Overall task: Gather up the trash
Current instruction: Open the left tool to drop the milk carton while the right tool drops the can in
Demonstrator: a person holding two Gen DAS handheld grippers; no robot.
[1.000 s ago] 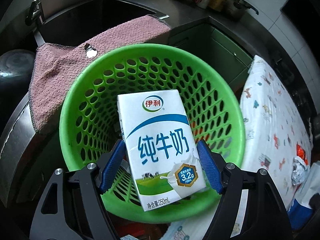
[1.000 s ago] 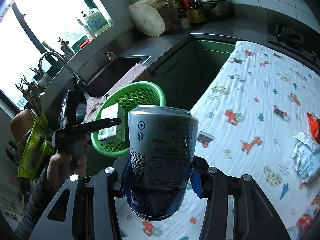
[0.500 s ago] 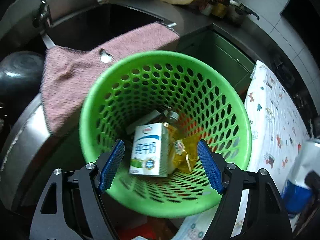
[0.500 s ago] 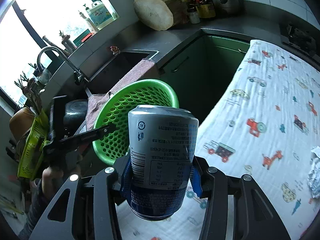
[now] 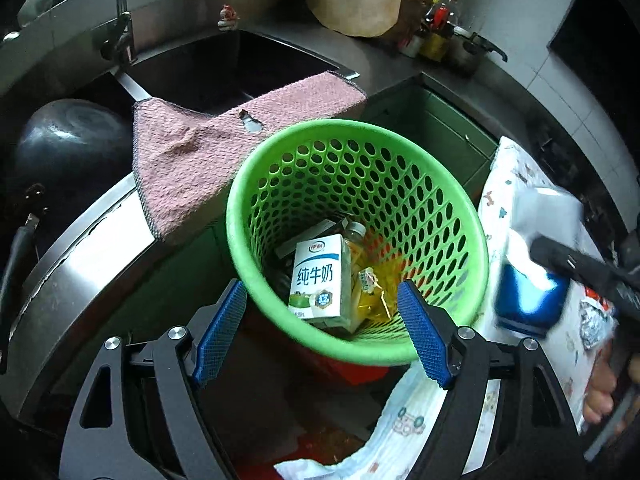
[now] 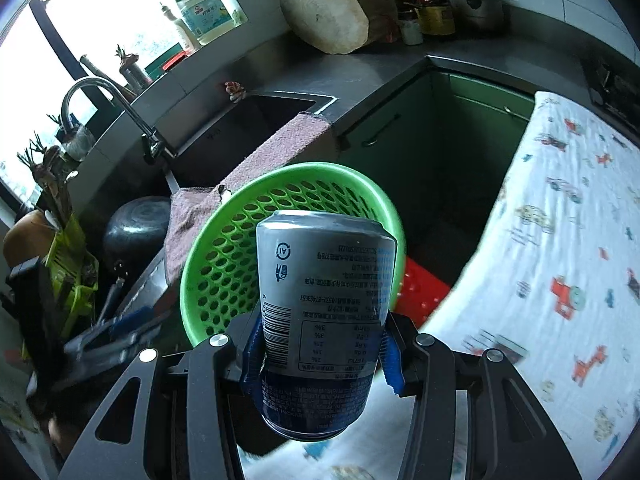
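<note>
Green perforated basket point(image 5: 436, 184), one only, sitting by the sink's front edge, against one pink towel point(image 5: 208, 156) draped over that edge. Holding one milk carton point(image 5: 318, 278) at the bottom, lying with its printed face up, long axis running from the near wall toward the far wall, top end pointing away from the left camera. Leaning against the carton's right side: one bottle point(image 5: 356, 232), only cap and neck showing, and one yellow wrapper point(image 5: 374, 296). Peeking out behind the carton, a dark flat item, too hidden to name.

Left gripper point(image 5: 322, 336) hanging above the basket's near rim, blue pads spread wide, gripping nothing.

Right gripper point(image 6: 322, 352) pinching one can point(image 6: 324, 312) by the lower body, pads pressing both sides. Standing upright between the fingers, long axis vertical, but print reading upside down; silver half up, dark blue half down. Hovering in front of the basket in the right wrist view, covering the basket's near rim and much of its inside. Showing in the left wrist view only as a motion-blurred white and blue shape at the right edge, beside the basket.

Lying at that same edge, on one cartoon-print cloth point(image 6: 560, 240), crumpled foil point(image 5: 596, 320), partly cut off. Showing under the basket, something red point(image 6: 424, 292), mostly hidden.
</note>
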